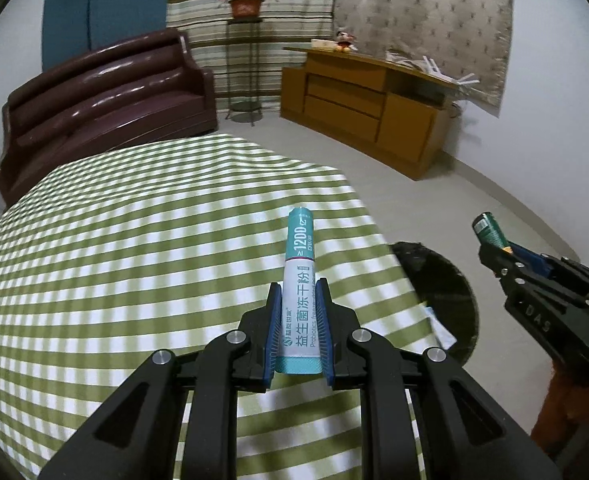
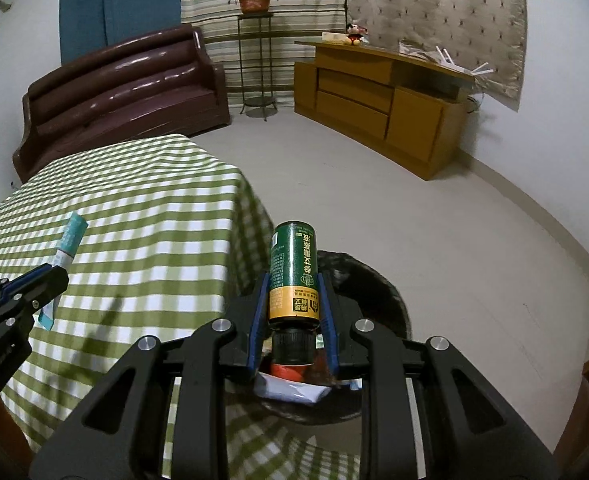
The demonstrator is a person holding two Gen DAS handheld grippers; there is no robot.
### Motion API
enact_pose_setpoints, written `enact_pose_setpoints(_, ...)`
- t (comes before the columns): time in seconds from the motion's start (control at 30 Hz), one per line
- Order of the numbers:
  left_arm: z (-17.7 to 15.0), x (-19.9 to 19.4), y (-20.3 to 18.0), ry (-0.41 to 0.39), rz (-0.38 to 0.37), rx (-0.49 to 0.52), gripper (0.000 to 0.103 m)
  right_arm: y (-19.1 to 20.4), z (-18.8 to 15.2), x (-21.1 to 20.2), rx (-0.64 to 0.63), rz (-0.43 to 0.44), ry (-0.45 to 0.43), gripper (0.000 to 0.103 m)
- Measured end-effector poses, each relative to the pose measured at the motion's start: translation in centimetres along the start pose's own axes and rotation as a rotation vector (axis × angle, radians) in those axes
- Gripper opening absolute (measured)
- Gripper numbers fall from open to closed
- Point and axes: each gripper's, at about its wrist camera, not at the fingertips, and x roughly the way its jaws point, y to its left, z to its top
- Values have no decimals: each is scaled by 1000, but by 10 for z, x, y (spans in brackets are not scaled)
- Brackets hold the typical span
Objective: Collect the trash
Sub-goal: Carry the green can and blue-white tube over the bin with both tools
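My left gripper is shut on a teal and white probiotics sachet and holds it above the green checked table. It also shows in the right wrist view, with the sachet sticking up. My right gripper is shut on a green and yellow bottle, cap toward the camera, over a black trash bin. The bin stands on the floor beside the table's right edge. The right gripper with the bottle also shows in the left wrist view.
White paper and a red item lie in the bin. A dark brown sofa stands behind the table. A wooden cabinet stands at the back right, and a plant stand by the striped curtain. Grey floor lies to the right.
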Motion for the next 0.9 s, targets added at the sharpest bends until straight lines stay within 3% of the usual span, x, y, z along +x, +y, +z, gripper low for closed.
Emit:
enact_pose_setpoints(0.47,1,27,-69,17,-45,79,18,-51,-13,6,59,-6,9,23)
enact_pose_setpoints(0.9,7,50,-100,35,-62,133,19,-64,-15,19,93,1,27,23)
